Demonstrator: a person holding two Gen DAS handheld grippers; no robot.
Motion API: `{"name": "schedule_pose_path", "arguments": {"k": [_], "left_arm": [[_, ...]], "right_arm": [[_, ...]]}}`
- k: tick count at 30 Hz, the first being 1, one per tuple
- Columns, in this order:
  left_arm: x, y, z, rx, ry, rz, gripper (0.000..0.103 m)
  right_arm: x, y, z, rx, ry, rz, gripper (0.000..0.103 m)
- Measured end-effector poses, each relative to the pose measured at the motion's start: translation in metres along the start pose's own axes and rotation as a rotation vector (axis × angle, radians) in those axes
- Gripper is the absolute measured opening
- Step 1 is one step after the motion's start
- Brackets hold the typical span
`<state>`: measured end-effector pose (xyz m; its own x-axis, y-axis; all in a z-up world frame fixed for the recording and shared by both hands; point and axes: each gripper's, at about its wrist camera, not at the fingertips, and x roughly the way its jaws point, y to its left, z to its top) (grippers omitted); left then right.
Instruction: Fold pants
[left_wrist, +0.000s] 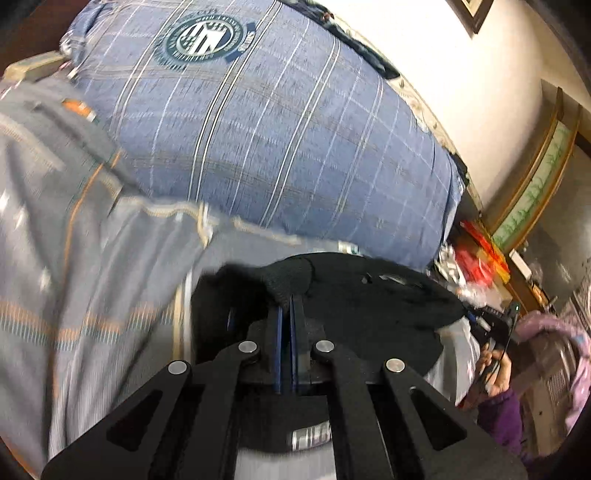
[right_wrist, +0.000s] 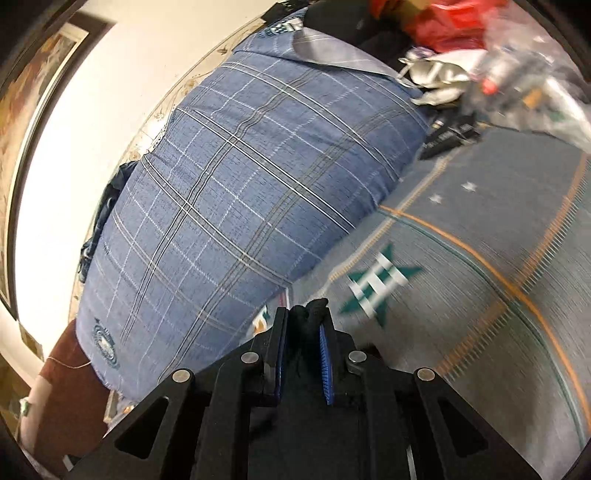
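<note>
The pants are black. In the left wrist view they (left_wrist: 369, 299) spread out ahead of my left gripper (left_wrist: 290, 301), which is shut on a fold of the black cloth. In the right wrist view my right gripper (right_wrist: 304, 314) is shut on a bunched piece of the black pants (right_wrist: 308, 332) that sticks up between its blue pads. Both grippers hold the cloth above a grey bed sheet (right_wrist: 480, 295) with orange lines and a green star. Most of the pants are hidden under the right gripper.
A big blue plaid pillow (left_wrist: 277, 129) lies close ahead of both grippers; it also shows in the right wrist view (right_wrist: 240, 203). A white wall (left_wrist: 461, 92) stands behind it. Red bags and clutter (left_wrist: 476, 254) lie at the bed's end. A person in purple (left_wrist: 506, 387) sits at the right.
</note>
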<state>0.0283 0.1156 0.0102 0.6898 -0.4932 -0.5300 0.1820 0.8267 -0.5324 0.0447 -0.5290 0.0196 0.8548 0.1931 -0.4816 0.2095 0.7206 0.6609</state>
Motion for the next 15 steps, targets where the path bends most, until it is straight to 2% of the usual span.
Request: {"name": "schedule_pose_path", "arguments": {"k": [3,4,5,7,9,11,14,15], "left_arm": [[-0.008,0.004,-0.038,0.015,0.071,0.013,0.002],[-0.007,0.006,-0.049,0.016,0.105,0.035,0.002],[-0.004,0.009,-0.059,0.016,0.148,0.061,0.002],[-0.003,0.011,-0.067,0.025,0.183,0.091,0.002],[-0.008,0.009,-0.063,0.026,0.17,0.076,0.002],[-0.017,0.006,-0.054,0.022,0.11,0.057,0.003],[-0.022,0.001,-0.047,0.011,0.03,0.048,0.003],[-0.021,-0.002,-0.044,0.011,0.009,0.042,0.003]], "right_arm": [[-0.022,-0.017,-0.012,-0.002,0.014,-0.01,0.016],[-0.028,-0.023,-0.016,-0.002,0.031,-0.01,0.021],[-0.032,-0.029,-0.019,0.002,0.051,-0.016,0.021],[-0.041,-0.045,-0.025,0.027,0.077,-0.086,0.032],[-0.051,-0.06,-0.024,0.062,0.057,-0.145,0.04],[-0.062,-0.07,-0.021,0.097,0.0,-0.177,0.04],[-0.063,-0.064,-0.022,0.061,-0.017,-0.159,0.041],[-0.056,-0.057,-0.023,0.029,-0.005,-0.154,0.045]]}}
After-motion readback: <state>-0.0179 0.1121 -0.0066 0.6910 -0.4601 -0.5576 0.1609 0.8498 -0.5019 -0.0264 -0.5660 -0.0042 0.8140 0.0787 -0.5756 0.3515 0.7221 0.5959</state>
